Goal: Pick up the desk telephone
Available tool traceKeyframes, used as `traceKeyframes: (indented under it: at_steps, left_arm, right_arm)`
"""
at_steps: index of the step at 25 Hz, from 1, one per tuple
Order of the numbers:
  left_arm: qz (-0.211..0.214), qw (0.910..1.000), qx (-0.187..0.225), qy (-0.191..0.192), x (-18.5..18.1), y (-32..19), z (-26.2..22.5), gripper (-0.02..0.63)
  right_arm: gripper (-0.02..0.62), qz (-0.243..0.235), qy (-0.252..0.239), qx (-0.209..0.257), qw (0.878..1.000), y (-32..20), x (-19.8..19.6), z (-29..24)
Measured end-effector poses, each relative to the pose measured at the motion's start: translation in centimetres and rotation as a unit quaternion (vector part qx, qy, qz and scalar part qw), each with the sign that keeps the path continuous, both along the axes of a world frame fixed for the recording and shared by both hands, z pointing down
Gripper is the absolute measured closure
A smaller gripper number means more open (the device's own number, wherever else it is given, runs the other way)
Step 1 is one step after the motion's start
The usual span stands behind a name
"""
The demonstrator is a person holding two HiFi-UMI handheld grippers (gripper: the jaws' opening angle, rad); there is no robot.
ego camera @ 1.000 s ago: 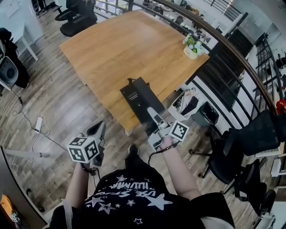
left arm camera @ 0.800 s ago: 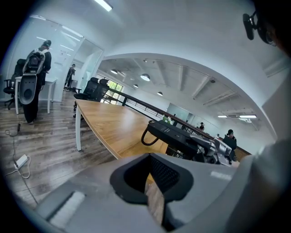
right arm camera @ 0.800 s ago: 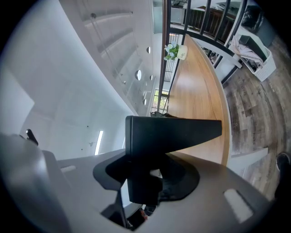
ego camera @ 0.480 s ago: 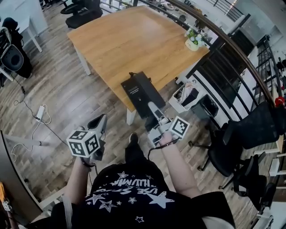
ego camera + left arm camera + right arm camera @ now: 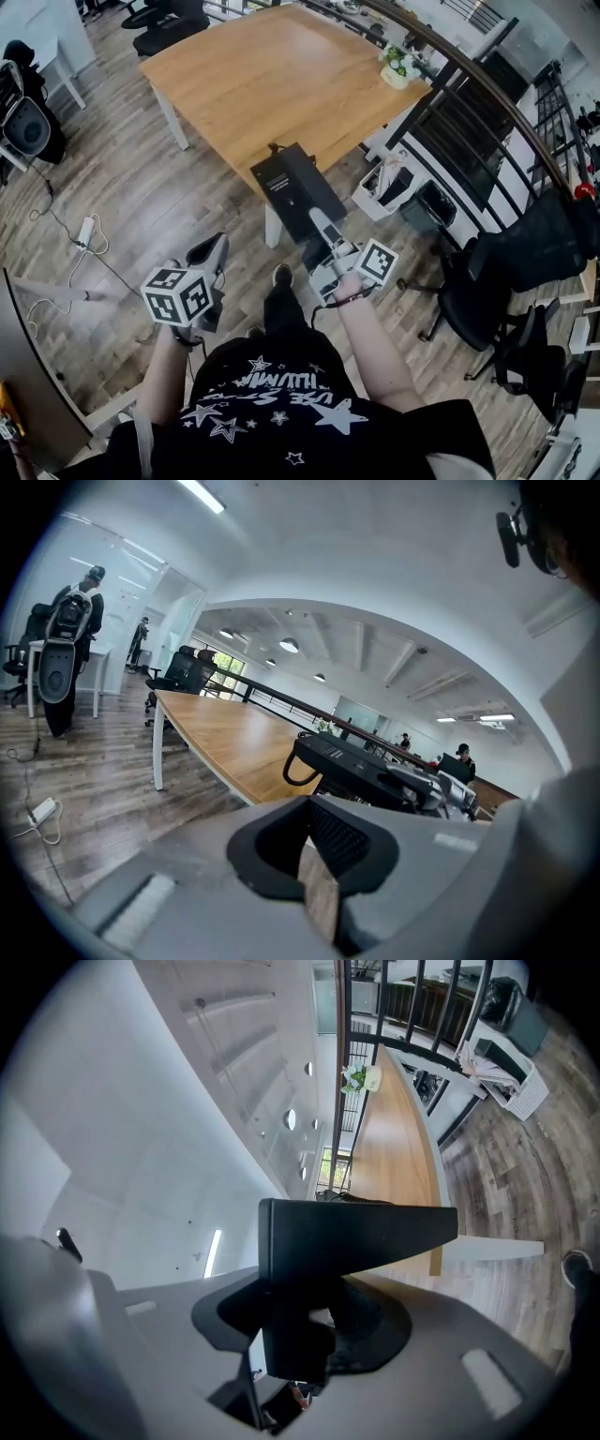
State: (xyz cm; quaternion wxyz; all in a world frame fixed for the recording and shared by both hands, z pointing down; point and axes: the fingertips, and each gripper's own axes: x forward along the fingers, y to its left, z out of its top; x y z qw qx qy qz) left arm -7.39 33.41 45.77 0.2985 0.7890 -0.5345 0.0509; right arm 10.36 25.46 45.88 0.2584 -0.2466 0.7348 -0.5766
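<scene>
In an open office with a plank floor [image 5: 122, 187], one long wooden surface [image 5: 281, 84] stands on white legs beside a dark railing [image 5: 469, 94]. One potted plant [image 5: 398, 67] sits at its far corner. Two dark office chairs [image 5: 173, 33] stand at its far end, and more black chairs [image 5: 497, 281] are by the railing. One power strip [image 5: 86, 234] lies on the floor to the left.

The one desk telephone [image 5: 295, 192] is in the air, at the surface's near edge. The right gripper [image 5: 323, 230] has its jaws clamped on the phone's near end. The left gripper [image 5: 211, 253] is lower and to the left over the floor, its jaws drawn together on nothing.
</scene>
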Motion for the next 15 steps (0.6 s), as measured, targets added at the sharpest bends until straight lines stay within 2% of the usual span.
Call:
traceKeyframes:
  at_steps: [15]
  left_arm:
    - [0.008, 0.9997, 0.021, -0.001, 0.7, 2.5, -0.4, 0.604]
  right_arm:
    - [0.419, 0.006, 0.009, -0.007, 1.0, 4.3, 0.6, 1.3]
